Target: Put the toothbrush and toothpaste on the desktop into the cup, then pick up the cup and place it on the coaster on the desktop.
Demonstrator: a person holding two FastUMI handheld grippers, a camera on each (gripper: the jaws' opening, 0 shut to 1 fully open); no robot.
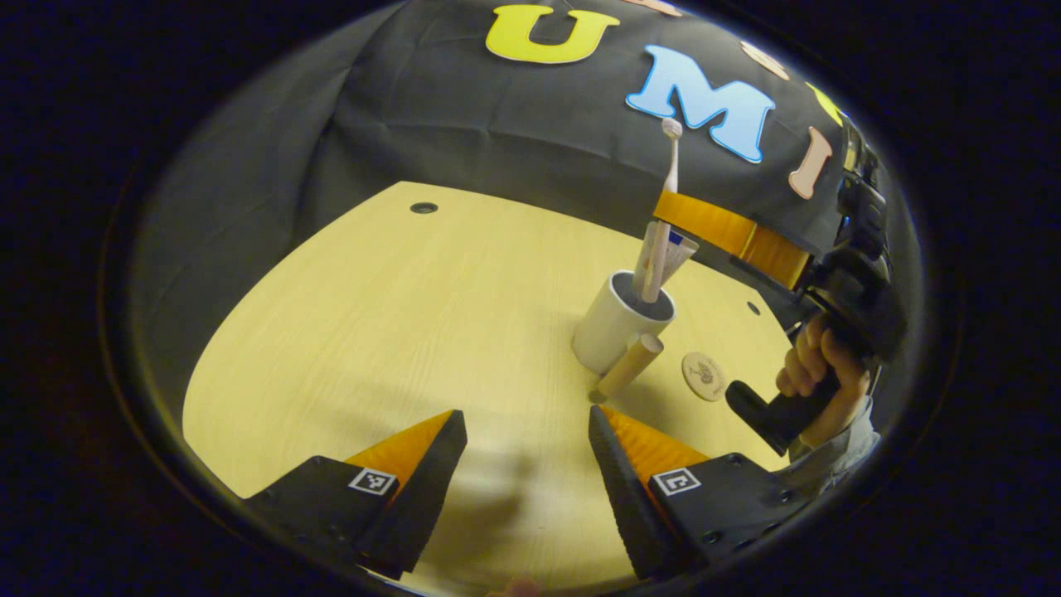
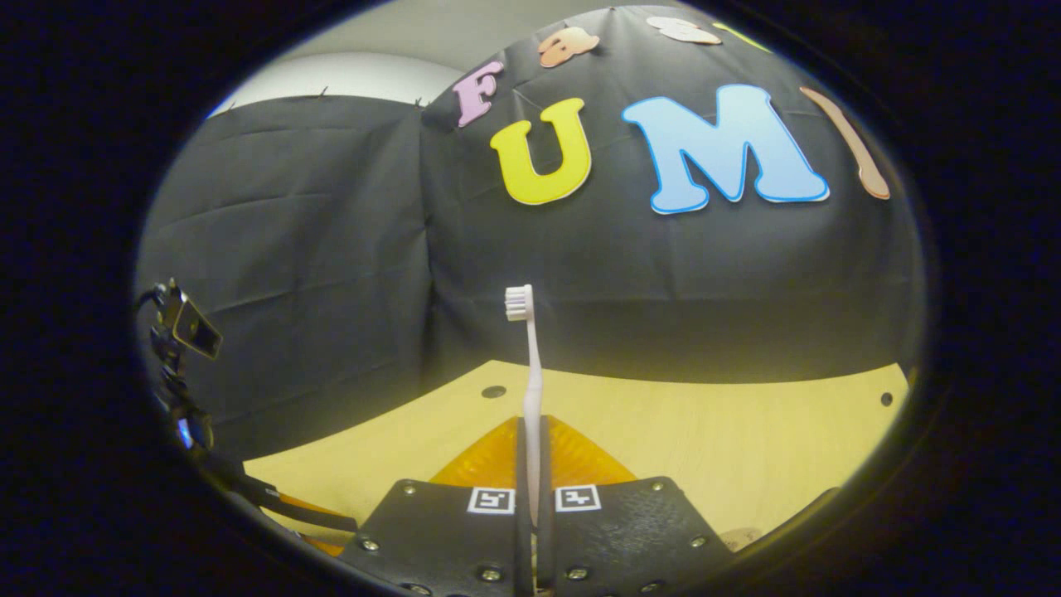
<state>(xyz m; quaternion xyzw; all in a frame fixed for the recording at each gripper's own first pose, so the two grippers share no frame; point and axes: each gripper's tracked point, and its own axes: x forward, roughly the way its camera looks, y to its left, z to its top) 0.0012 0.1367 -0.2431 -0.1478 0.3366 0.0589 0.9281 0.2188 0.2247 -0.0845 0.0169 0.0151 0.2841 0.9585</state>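
— So, how do your jaws stand?

— My left gripper (image 1: 522, 464) has its jaws spread wide over the bare desk (image 1: 348, 332), holding nothing and touching nothing. My right gripper (image 2: 530, 464) has its jaws pressed together on the toothbrush (image 2: 530, 390), pinching the handle between the two orange fingers (image 2: 489, 456).

— And how does the brush sit?

— Upright. In the right gripper view the white bristle head points up, well above my fingertips, with the shaft running straight down into the pinch. In the left gripper view I see the same brush standing with its lower end inside the cup (image 1: 617, 323), the right gripper's orange finger clamped across it above the rim. A hand (image 1: 821, 373) holds that gripper by its black grip at the right.

— The toothpaste?

— It is in the cup too, its crimped end sticking out beside the brush handle.

— Where is the cup?

— On the desk, upright, white, toward the far right side. A tan wooden handle juts from its side, slanting down toward the desk. The coaster (image 1: 704, 376), a small round wooden disc, lies flat just beside the cup on its right, apart from it. The cup is not on it.
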